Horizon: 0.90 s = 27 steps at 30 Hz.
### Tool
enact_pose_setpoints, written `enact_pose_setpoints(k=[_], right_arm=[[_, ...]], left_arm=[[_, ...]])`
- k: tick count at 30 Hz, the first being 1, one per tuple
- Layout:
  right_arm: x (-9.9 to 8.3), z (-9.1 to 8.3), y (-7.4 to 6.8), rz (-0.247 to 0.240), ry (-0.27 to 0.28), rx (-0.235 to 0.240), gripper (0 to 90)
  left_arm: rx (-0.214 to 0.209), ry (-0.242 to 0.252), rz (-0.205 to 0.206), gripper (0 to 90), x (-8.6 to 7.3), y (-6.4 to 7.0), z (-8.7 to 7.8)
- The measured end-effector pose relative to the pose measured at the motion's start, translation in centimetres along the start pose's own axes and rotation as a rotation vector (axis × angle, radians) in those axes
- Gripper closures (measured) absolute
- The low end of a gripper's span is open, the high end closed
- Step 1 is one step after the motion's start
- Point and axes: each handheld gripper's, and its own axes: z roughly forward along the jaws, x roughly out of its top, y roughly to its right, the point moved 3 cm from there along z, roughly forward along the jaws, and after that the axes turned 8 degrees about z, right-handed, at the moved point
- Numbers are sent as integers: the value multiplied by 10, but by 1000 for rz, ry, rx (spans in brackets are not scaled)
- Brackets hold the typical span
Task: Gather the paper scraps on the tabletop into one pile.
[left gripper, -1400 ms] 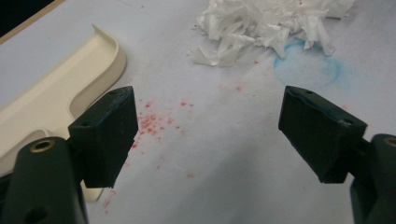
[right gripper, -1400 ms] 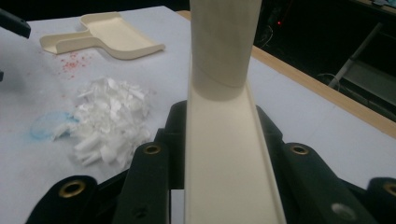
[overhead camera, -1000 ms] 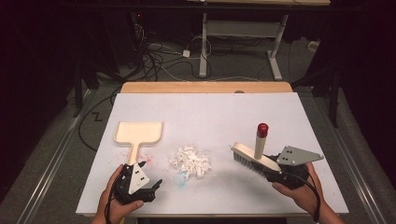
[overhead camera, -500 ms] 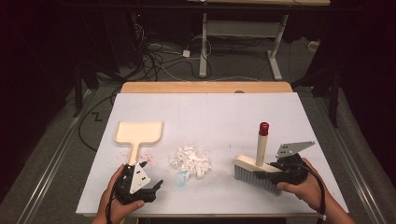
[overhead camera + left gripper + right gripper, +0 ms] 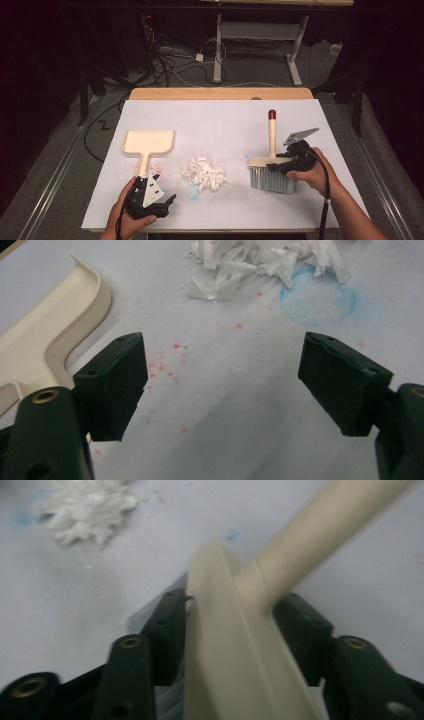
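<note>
A cream brush with grey bristles and a red-tipped handle stands upright at the table's right. My right gripper is shut on its cream head, with the handle rising past the jaws. A pile of white paper shreds lies mid-table, left of the brush. A cream dustpan lies flat at the left. My left gripper hovers open near the front edge, just in front of the dustpan's handle, holding nothing.
The white table cover carries a blue smudge by the shreds and red specks near the dustpan. A wooden strip runs along the far edge. Cables and a desk frame lie on the floor beyond.
My right gripper has swung the brush from lying tilted to standing upright on its bristles, and moved it slightly left toward the shreds. The left gripper has stayed put.
</note>
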Motion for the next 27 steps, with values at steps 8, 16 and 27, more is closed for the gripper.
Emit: enact_pose_setpoints(k=[8, 16, 27], right_arm=[[1, 4, 16, -34, 4, -102, 453], [13, 9, 10, -101, 115, -143, 469], [-1, -21, -9, -124, 365, -314, 303]], left_arm=[[-8, -7, 3, 188, 0, 2, 2], [-11, -6, 11, 188, 1, 3, 3], [-2, -1, 3, 188, 0, 2, 1]])
